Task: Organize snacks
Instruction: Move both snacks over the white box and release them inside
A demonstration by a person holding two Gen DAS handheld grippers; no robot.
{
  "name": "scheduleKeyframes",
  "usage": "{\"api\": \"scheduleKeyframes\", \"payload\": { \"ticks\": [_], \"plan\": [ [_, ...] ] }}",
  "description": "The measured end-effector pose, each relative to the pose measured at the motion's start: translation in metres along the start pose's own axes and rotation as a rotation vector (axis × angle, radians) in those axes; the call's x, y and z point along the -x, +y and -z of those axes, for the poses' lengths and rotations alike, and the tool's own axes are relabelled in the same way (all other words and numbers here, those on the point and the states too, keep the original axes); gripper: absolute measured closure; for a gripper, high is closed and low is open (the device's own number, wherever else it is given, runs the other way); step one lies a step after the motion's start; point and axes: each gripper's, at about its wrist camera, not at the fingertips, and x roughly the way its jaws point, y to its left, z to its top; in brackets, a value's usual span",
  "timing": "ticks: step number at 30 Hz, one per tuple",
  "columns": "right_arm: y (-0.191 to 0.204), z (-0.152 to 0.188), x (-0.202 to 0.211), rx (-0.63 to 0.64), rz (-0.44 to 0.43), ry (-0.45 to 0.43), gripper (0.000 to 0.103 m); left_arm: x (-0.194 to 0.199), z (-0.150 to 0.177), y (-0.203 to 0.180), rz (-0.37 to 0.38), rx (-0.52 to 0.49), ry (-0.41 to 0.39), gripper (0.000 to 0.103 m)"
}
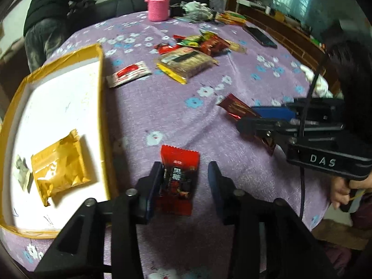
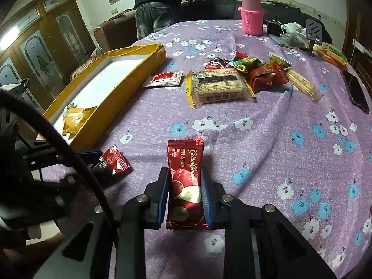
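My left gripper (image 1: 184, 174) is open, its jaws on either side of a red-and-black candy packet (image 1: 177, 179) lying on the purple cloth; the left finger touches it, the right stands apart. That packet also shows in the right wrist view (image 2: 114, 161). My right gripper (image 2: 184, 186) is shut on a dark red Golden Crown packet (image 2: 186, 183), also seen in the left wrist view (image 1: 239, 110). A yellow box (image 1: 101, 107) with a white floor holds a gold packet (image 1: 59, 166); it also shows in the right wrist view (image 2: 109, 95).
A pile of snacks lies mid-table: a large cracker pack (image 2: 217, 86), a small white-red sachet (image 2: 165, 79), red and green wrappers (image 2: 255, 69). A pink flask (image 2: 252, 14), a phone (image 2: 357, 91) and a person in black (image 2: 162, 2) are at the far side.
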Motion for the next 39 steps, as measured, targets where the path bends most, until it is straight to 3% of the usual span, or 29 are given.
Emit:
{"api": "scheduleKeyframes", "payload": {
  "ticks": [3,9,16,23,31,39],
  "plan": [
    [0.002,0.0,0.001,-0.002,-0.001,-0.002,0.078,-0.007,0.004,-0.01,-0.105,-0.064,0.001,0.072],
    [0.002,-0.002,0.01,-0.007,-0.01,-0.021,0.078,0.014,0.002,0.013,-0.041,0.039,-0.055,0.074],
    [0.016,-0.015,0.026,0.008,-0.038,-0.061,0.078,0.066,-0.005,0.061,0.056,0.214,-0.182,0.074],
    [0.052,-0.058,0.029,0.045,-0.122,-0.098,0.078,0.096,-0.014,0.138,-0.021,0.351,-0.252,0.074],
    [0.118,-0.115,-0.019,0.098,-0.229,-0.06,0.078,0.065,-0.03,0.215,-0.055,0.483,-0.18,0.074],
    [0.16,-0.143,-0.093,0.128,-0.224,0.052,0.078,0.023,-0.027,0.253,-0.112,0.558,-0.071,0.074]
  ]
}}
